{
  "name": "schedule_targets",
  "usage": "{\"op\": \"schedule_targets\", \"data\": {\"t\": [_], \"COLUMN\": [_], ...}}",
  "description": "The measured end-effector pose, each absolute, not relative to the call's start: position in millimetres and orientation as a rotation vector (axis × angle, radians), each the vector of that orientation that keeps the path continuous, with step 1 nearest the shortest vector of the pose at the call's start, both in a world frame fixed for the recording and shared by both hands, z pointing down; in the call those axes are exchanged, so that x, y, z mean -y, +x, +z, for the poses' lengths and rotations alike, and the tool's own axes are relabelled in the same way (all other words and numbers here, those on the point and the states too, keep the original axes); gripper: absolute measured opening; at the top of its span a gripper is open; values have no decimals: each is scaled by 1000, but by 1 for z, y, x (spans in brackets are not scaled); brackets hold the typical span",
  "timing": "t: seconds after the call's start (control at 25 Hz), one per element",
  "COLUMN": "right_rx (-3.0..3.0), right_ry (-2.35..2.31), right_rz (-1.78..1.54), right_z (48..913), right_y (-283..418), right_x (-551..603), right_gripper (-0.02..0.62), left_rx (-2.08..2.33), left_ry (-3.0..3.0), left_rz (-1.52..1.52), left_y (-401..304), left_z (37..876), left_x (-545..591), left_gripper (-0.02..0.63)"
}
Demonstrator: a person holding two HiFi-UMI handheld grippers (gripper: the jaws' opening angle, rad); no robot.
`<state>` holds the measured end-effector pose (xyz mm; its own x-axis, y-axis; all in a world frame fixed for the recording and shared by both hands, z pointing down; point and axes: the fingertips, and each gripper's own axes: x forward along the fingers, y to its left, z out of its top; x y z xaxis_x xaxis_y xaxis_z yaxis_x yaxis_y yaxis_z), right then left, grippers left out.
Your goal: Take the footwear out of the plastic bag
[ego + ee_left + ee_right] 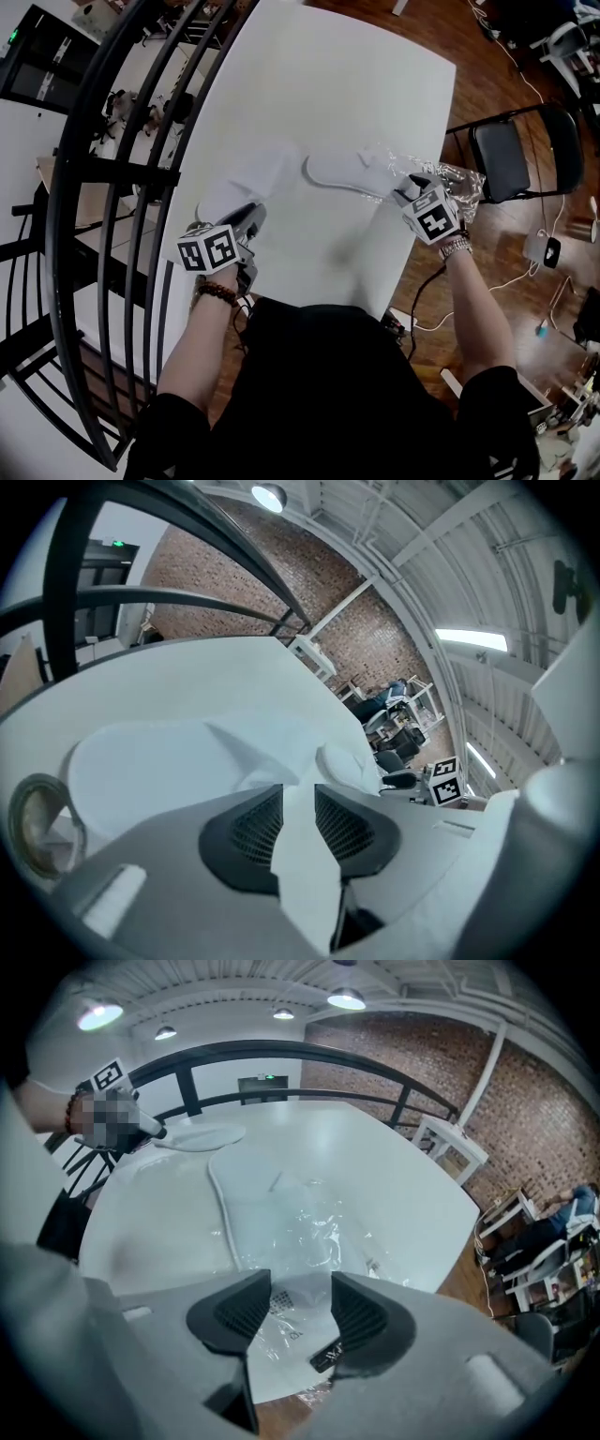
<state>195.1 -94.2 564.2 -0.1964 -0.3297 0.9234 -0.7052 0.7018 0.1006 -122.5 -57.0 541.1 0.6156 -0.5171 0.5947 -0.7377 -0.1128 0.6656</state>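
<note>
head: steeply down | gripper views: close, along jaws | shared: table (328, 75)

The table (328, 75) is white, smooth and matt. The left slipper (251, 180) and right slipper (342, 173) look like soft, matt white cloth. The bag (457, 183) at right is clear, glossy, crinkled plastic. The railing (103, 171) at left is black metal. The floor (506, 234) at right is glossy wood.
</note>
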Motion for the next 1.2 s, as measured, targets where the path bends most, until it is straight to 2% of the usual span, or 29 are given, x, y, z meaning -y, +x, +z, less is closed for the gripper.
{"op": "schedule_targets", "data": {"t": [0.16,0.36,0.84,0.92,1.04,1.2], "right_rx": [1845,1895,1960,1963,1969,1987], "right_ry": [707,596,451,440,440,454], "right_rz": [366,321,282,280,284,302], "right_z": [567,567,567,567,566,567], "right_y": [185,175,158,156,156,150], "right_x": [82,66,47,46,46,48], "right_gripper": [190,187,187,186,186,184], "left_rx": [901,777,667,669,684,672], "left_ry": [1790,1742,1656,1656,1669,1669], "left_rz": [249,285,253,255,259,212], "left_y": [-95,-64,-26,-25,-32,-41], "left_z": [540,551,558,558,557,551], "left_x": [56,42,38,37,36,37], "left_gripper": [190,240,242,233,78,61]}}
